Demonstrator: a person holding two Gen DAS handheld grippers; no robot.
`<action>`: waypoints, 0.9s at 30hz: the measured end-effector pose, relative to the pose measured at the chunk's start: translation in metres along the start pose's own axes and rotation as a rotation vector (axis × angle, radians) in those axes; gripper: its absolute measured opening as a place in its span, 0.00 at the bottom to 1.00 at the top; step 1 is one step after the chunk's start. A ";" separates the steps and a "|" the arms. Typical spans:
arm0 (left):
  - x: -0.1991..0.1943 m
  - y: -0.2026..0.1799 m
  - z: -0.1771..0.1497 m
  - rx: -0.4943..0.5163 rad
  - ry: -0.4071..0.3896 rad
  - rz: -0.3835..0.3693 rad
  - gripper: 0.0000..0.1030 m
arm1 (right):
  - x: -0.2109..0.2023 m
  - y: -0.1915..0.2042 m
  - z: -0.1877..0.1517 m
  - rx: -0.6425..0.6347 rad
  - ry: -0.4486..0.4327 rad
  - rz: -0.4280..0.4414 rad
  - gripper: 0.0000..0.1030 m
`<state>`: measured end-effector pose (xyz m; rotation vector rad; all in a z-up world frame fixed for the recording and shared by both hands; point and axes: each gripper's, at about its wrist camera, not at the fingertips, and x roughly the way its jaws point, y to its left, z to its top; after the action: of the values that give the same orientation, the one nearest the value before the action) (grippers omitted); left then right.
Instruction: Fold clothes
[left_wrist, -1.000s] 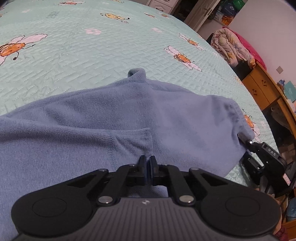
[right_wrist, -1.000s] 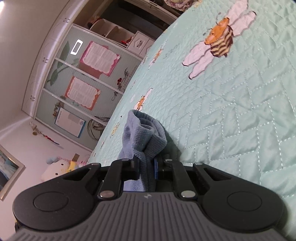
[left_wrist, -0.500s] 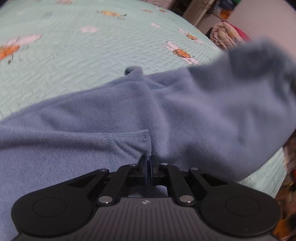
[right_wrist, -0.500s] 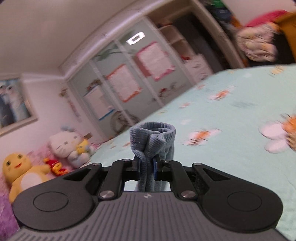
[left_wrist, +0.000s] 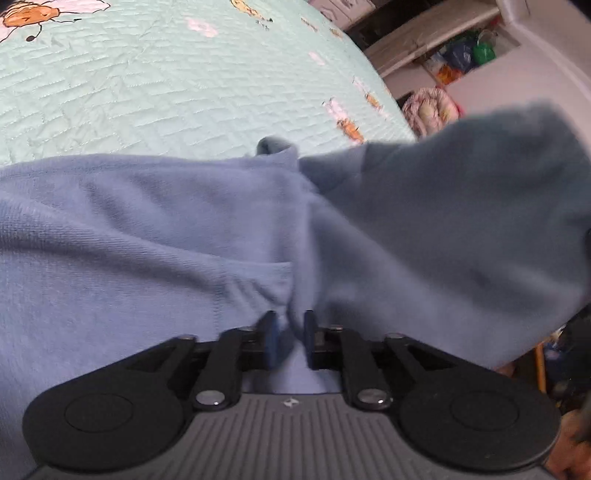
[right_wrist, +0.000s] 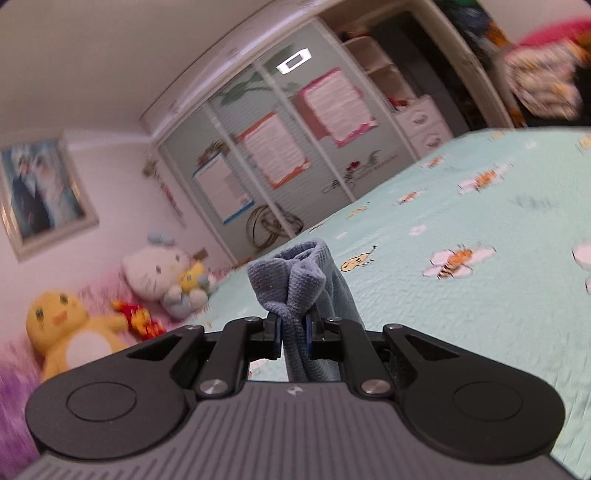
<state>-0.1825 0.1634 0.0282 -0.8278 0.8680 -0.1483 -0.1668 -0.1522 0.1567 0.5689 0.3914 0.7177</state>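
Note:
A blue fleece garment (left_wrist: 147, 229) lies spread over the mint bee-print bedspread (left_wrist: 147, 92). My left gripper (left_wrist: 290, 332) is low on it, its jaws a narrow gap apart with a fold of the cloth pinched between them. To the right, another part of the garment (left_wrist: 461, 221) hangs lifted and blurred in the air. In the right wrist view, my right gripper (right_wrist: 293, 330) is shut on a bunched edge of the blue garment (right_wrist: 295, 273), held up above the bedspread (right_wrist: 461, 314).
Plush toys (right_wrist: 162, 269) and a yellow one (right_wrist: 70, 325) sit at the head of the bed. A wardrobe with posters (right_wrist: 295, 147) stands behind. Shelves and a bundled quilt (left_wrist: 428, 110) lie beyond the bed's far right edge.
The right gripper has lifted its end of the garment off the bed and swung it up and over toward the left. The left gripper's jaws stand slightly wider apart on the cloth.

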 end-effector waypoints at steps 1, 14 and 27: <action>-0.002 -0.003 0.002 -0.009 -0.018 -0.023 0.25 | -0.003 -0.009 -0.003 0.031 -0.007 0.008 0.11; 0.038 0.020 0.044 -0.205 -0.113 0.083 0.22 | -0.033 -0.117 -0.036 0.404 -0.094 0.124 0.11; 0.049 0.008 0.078 -0.154 -0.160 0.146 0.16 | -0.036 -0.124 -0.037 0.406 -0.079 0.184 0.11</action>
<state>-0.0952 0.1932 0.0202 -0.9032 0.7922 0.1132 -0.1491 -0.2407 0.0575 1.0239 0.4174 0.7937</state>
